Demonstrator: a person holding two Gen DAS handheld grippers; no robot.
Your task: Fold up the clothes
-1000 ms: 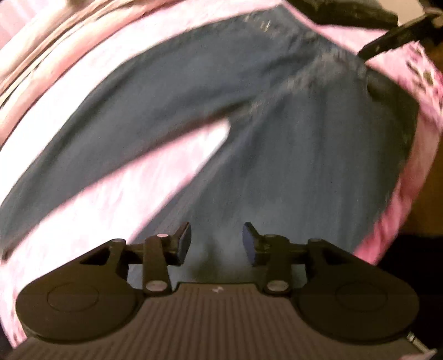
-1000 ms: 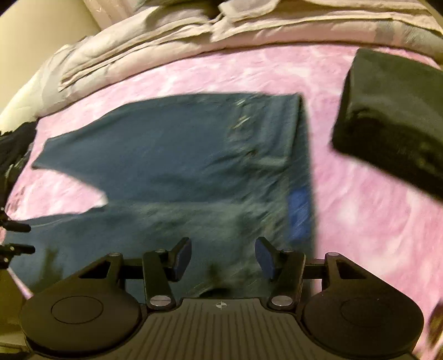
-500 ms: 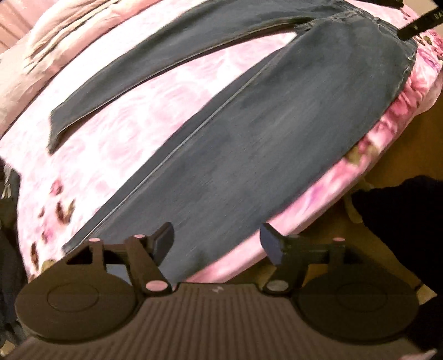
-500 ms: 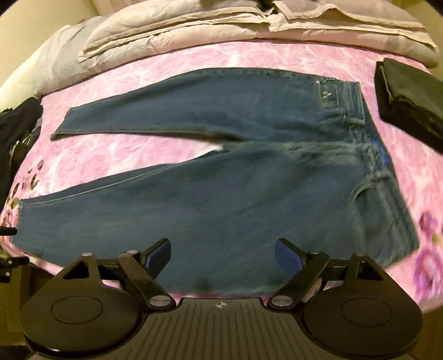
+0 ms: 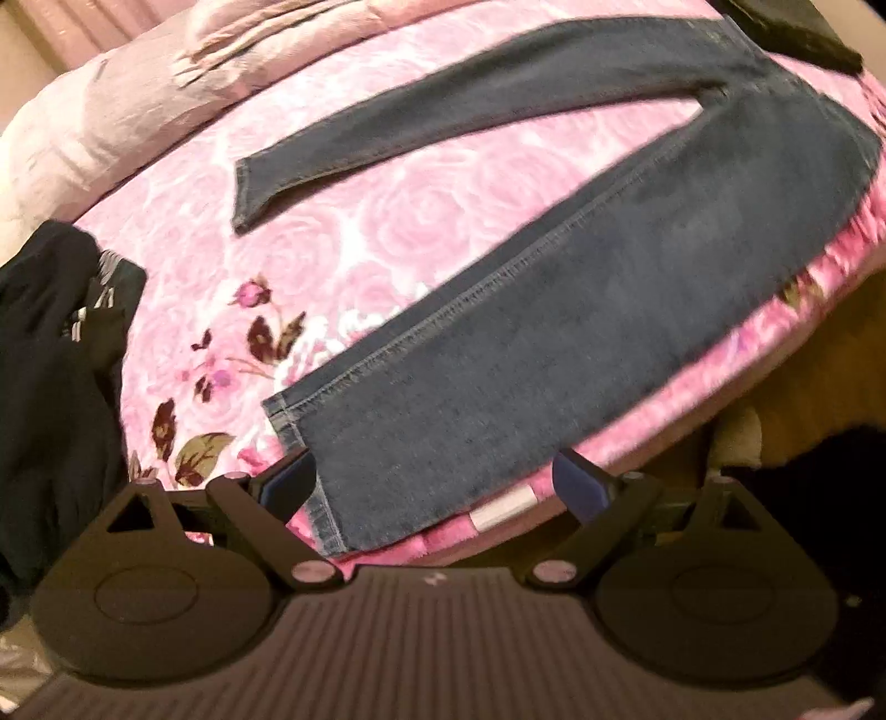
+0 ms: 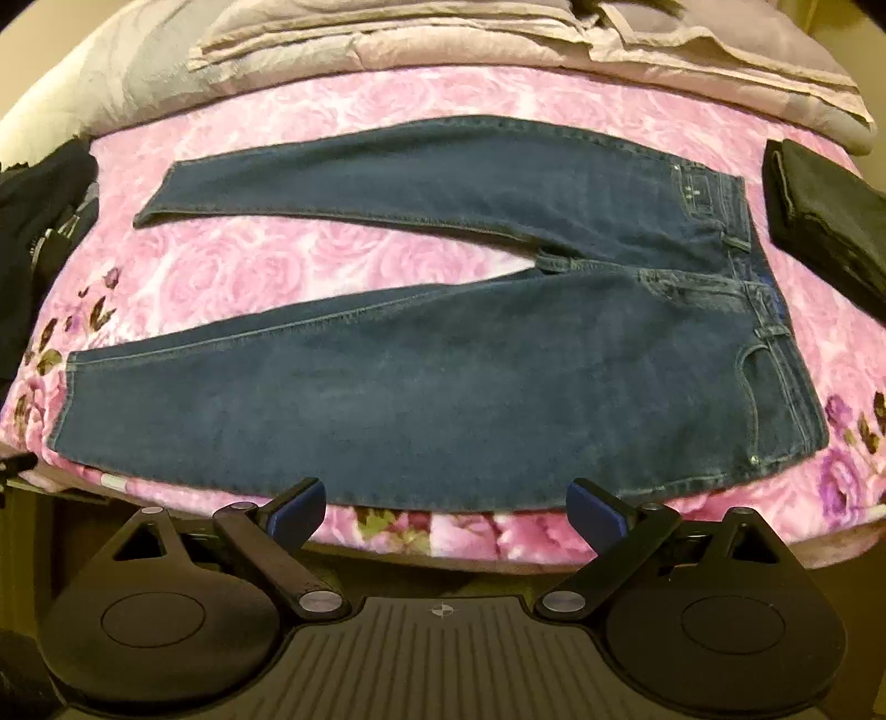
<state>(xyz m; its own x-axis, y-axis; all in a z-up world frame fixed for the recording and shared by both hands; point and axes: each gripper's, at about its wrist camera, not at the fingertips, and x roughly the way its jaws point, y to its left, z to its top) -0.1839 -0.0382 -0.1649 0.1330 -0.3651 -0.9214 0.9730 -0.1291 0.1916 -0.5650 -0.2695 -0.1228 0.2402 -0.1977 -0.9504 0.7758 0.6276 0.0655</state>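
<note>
The dark blue denim jeans (image 6: 443, 354) lie flat on the pink rose-print blanket (image 6: 343, 260), legs splayed toward 9 o'clock, waistband at 3. Since half a second ago both grippers have drawn back: the left gripper (image 5: 434, 484), fingers wide, now frames the near hem; the right gripper (image 6: 446, 507), also spread wide, holds nothing.

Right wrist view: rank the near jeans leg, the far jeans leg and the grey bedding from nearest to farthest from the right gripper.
From the right gripper:
1. Near jeans leg, lying along the bed's front edge just ahead of the open fingers.
2. Far jeans leg, across the pink gap, mid-bed.
3. Grey bedding, heaped along the far side of the bed.
</note>
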